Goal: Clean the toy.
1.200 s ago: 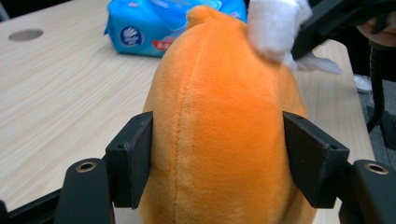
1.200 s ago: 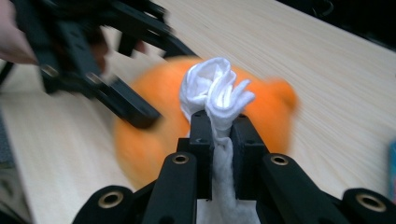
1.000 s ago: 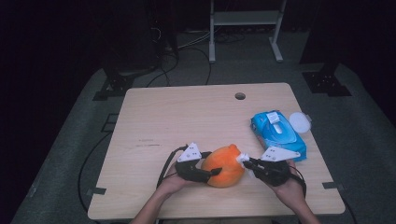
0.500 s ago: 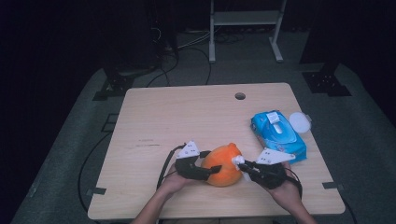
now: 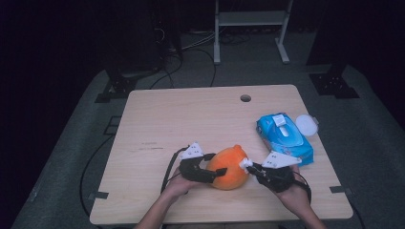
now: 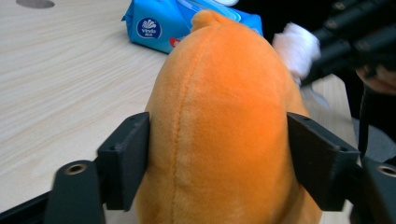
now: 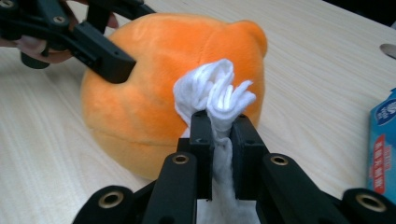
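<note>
Left gripper [image 6: 219, 154] jaws just widened around orange plush [image 6: 224, 126] | right gripper [image 7: 219, 126] jaws still clamp white wipe [image 7: 217, 93]

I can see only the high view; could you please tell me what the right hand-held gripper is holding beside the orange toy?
Observer: The right hand-held gripper is shut on a bunched white wipe, which seems to rest against the toy.
Operator: Thank you. How does the left one meet the toy?
Observer: The left hand-held gripper has the toy between its jaws, and both pads touch its sides; the jaws have just been opening.
Operator: Is anything printed on the blue pack?
Observer: Yes, the pack carries a round white logo that reads Vinda.
</note>
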Available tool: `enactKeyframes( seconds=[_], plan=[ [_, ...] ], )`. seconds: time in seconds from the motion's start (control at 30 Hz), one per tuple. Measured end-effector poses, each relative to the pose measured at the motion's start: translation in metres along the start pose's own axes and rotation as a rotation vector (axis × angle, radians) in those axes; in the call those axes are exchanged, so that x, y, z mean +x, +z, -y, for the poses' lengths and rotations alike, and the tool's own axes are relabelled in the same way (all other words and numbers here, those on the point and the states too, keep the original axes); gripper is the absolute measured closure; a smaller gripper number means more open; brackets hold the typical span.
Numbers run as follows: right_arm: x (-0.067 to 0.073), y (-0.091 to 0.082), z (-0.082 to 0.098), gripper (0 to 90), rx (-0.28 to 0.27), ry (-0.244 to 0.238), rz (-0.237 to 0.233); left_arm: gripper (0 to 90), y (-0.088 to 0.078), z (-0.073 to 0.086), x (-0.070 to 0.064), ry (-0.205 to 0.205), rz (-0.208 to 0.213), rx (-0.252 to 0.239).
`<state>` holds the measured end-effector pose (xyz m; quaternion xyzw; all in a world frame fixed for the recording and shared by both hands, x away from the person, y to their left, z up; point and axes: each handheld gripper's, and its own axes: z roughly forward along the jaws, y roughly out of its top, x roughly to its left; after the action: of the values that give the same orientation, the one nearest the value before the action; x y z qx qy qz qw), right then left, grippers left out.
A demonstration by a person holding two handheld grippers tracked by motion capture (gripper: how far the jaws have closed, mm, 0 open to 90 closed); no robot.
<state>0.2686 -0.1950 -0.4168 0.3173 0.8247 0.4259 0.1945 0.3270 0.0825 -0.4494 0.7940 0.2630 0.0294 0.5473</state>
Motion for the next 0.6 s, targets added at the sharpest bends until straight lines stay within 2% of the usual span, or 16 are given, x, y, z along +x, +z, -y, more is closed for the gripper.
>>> enactKeyframes(
  seconds=[0.03, 0.1, 0.13, 0.17, 0.2, 0.27, 0.37, 0.4, 0.5, 0.53, 0.6],
  plan=[
    [0.004, 0.001, -0.002, 80.3, 0.001, -0.011, -0.007, 24.5, 0.000, 0.000, 0.000, -0.010, 0.002, 0.003],
    [0.015, 0.003, -0.005, 80.3, -0.003, -0.036, -0.050, 25.5, 0.000, 0.000, 0.000, 0.003, 0.000, 0.002],
    [0.020, 0.004, -0.006, 80.3, -0.004, -0.052, -0.063, 27.1, -0.001, 0.001, -0.002, 0.024, -0.002, 0.003],
    [0.023, 0.005, -0.008, 80.2, -0.002, -0.076, -0.058, 28.3, -0.001, 0.001, -0.004, 0.045, -0.006, 0.005],
    [0.023, 0.004, -0.009, 80.2, -0.003, -0.076, -0.054, 29.3, -0.001, 0.000, -0.006, 0.072, -0.012, 0.011],
    [0.014, 0.001, -0.009, 80.1, -0.020, -0.028, -0.053, 30.7, -0.001, 0.000, -0.011, 0.104, -0.010, 0.011],
    [-0.001, -0.006, -0.009, 80.1, -0.058, 0.033, -0.038, 31.6, 0.002, 0.001, -0.022, 0.194, 0.000, 0.023],
    [-0.004, -0.010, -0.010, 80.1, -0.072, 0.046, -0.028, 31.8, 0.004, 0.001, -0.028, 0.242, 0.008, 0.031],
    [-0.013, -0.016, -0.012, 80.1, -0.097, 0.072, -0.024, 31.6, 0.006, 0.001, -0.038, 0.311, 0.016, 0.040],
    [-0.016, -0.016, -0.011, 80.1, -0.096, 0.081, -0.030, 31.5, 0.006, 0.001, -0.038, 0.314, 0.019, 0.043],
    [-0.021, -0.014, -0.006, 80.2, -0.084, 0.105, -0.033, 31.4, 0.004, 0.001, -0.034, 0.292, 0.032, 0.040]
  ],
)
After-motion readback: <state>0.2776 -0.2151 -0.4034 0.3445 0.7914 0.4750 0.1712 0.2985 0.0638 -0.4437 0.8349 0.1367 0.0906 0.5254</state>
